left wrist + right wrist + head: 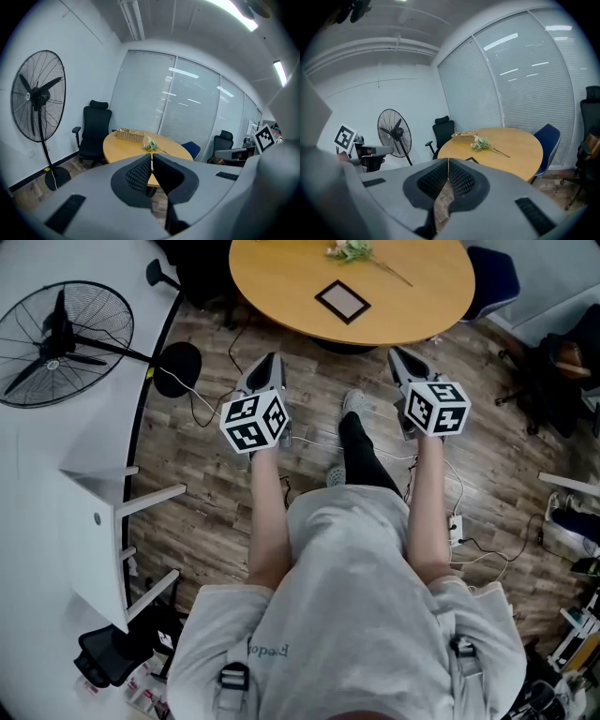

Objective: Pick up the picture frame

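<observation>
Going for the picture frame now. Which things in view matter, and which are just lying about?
For the job: picture frame, flat on the round table; left claw and right claw, both shut and empty.

Just lying about: flowers, wicker basket, standing fan, black office chair, blue chair.

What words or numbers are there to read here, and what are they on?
Shirt: small grey print, too blurred to read.
Left cube and right cube: black-and-white square patterns, no letters or numbers.
Frame: no writing shows.
No other text can be made out.
</observation>
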Demonstrator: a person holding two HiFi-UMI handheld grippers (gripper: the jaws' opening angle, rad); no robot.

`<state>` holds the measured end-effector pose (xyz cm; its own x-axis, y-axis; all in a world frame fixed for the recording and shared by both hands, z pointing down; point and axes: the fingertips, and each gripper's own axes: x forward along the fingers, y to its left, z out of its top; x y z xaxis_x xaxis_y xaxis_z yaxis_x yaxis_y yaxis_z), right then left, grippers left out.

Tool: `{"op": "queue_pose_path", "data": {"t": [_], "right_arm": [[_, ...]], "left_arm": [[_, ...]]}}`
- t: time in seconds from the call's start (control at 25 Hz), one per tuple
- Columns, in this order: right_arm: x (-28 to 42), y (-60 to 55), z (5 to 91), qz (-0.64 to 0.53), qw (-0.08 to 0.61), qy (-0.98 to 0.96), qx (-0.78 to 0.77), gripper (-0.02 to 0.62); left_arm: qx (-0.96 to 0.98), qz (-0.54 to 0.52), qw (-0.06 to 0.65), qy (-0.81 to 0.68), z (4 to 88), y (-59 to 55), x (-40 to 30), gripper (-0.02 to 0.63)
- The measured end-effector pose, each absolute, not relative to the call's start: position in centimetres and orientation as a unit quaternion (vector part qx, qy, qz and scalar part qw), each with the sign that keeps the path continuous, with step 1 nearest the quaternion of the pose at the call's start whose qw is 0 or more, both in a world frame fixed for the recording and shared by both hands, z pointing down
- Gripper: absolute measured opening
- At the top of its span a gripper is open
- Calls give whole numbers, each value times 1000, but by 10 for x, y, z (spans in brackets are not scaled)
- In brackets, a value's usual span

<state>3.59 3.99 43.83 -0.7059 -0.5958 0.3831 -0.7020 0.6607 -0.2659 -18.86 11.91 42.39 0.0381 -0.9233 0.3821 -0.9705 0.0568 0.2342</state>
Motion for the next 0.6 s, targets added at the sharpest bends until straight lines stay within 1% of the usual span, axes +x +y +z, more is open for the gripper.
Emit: {"op": "queue_pose_path", "data": {"t": [0.4,0.6], "right_arm": [[8,-56,431,201,131,-907,347,23],[1,-112,427,203,128,-906,349,23]], "left_arm": [[682,60,212,-697,409,19,-209,32],[685,81,213,-693,411,-32,-213,32]]}}
